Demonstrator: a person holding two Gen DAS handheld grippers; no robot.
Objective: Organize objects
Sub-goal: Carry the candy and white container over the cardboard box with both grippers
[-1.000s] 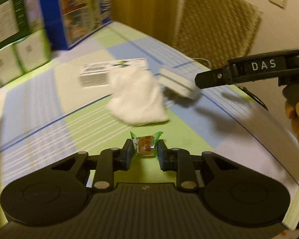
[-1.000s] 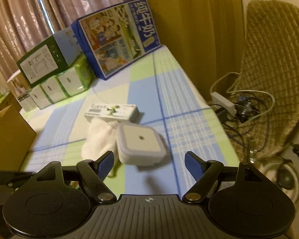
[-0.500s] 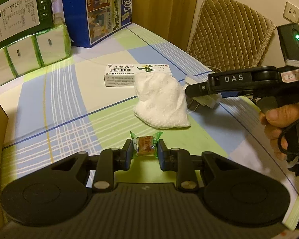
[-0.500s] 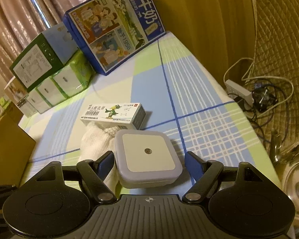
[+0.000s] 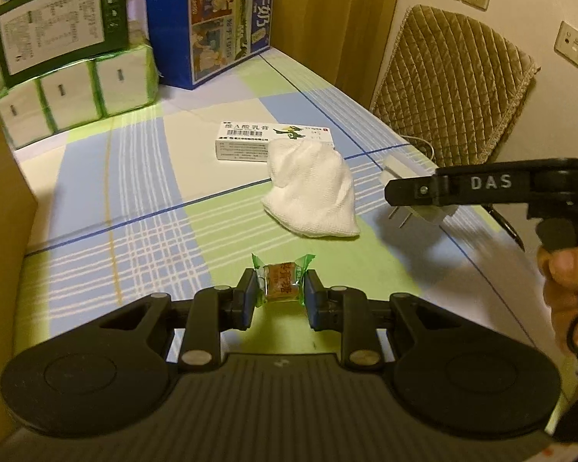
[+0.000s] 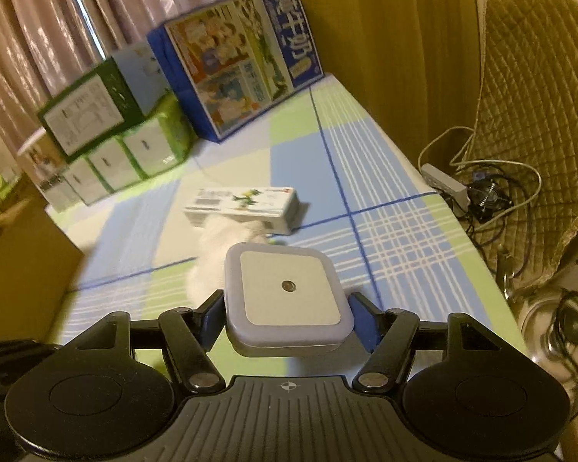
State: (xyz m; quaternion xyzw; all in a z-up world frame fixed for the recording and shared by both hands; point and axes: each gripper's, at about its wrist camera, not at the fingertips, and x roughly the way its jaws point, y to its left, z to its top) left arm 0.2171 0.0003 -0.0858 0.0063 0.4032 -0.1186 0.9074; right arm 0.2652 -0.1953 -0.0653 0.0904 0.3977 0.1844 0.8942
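Observation:
My left gripper is shut on a small candy in a green-edged clear wrapper, held just above the checked tablecloth. My right gripper is shut on a square white plug-in night light, lifted off the table; in the left wrist view that night light shows its metal prongs below the black right gripper. A crumpled white cloth lies mid-table, touching a white medicine box behind it. In the right wrist view the cloth is partly hidden behind the night light.
A blue milk carton box, a green box and stacked tissue packs line the far side. A brown cardboard box stands at the left. A quilted chair and floor cables lie past the table's right edge.
My right gripper has closed on the night light and lifted it off the table. The left gripper still holds the candy, its view has steadied.

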